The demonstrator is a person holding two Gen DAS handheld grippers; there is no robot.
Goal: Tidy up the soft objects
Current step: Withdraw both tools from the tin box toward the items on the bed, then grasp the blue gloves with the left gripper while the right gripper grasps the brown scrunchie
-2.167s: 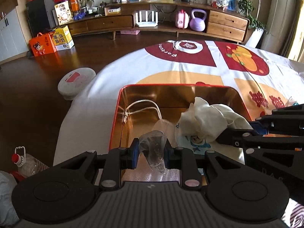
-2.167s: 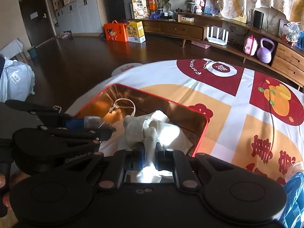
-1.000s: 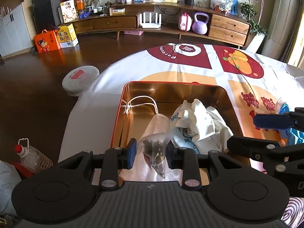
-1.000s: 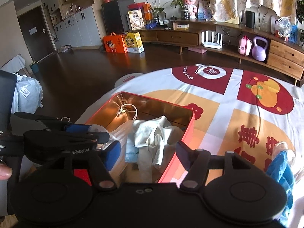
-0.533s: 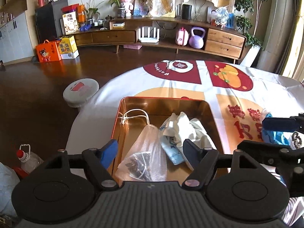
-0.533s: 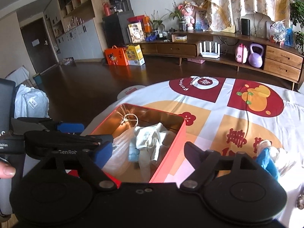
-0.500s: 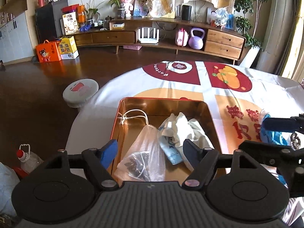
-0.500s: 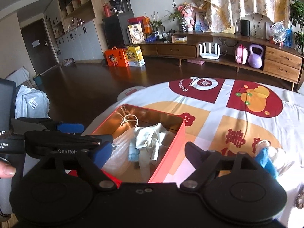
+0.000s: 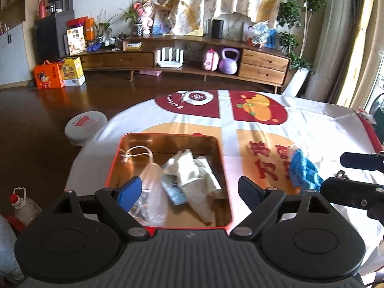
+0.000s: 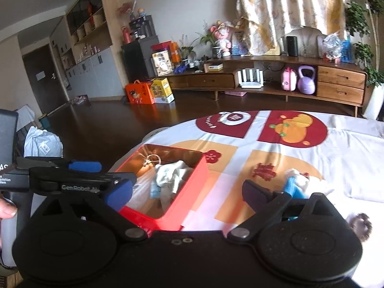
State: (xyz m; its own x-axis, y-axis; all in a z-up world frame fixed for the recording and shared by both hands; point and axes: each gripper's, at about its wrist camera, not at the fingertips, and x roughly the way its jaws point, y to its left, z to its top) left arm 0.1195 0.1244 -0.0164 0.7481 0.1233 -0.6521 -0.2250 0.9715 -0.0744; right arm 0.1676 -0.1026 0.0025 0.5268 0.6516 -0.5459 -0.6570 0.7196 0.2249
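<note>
Both tools were empty. The left gripper (image 9: 189,189) had its fingers spread wide above the near edge of the red-rimmed, gold-lined rectangular tin (image 9: 225,182), and the right gripper (image 10: 187,192) was equally wide apart, holding nothing, over the patterned white, red and orange tablecloth (image 10: 348,148).

Inside the tin lay a crumpled white cloth (image 9: 192,168), a clear plastic bag with something dark in it (image 9: 148,192) at about seven o'clock, and a looped white cord (image 9: 138,152) toward eleven o'clock.

The likely next item was the blue and white soft bundle (image 10: 297,184), lying on the tablecloth at roughly three o'clock from the tin and well apart from it, just ahead of the right gripper's right finger. In the left wrist view its blue part (image 9: 303,170) ran lengthwise from twelve toward five o'clock. It looked light, limp and easily squashed, so a pinch across the bunched middle of the blue part should hold; loose ends would probably dangle. A small dark beaded ring (image 10: 361,225) lay near it at five o'clock.
</note>
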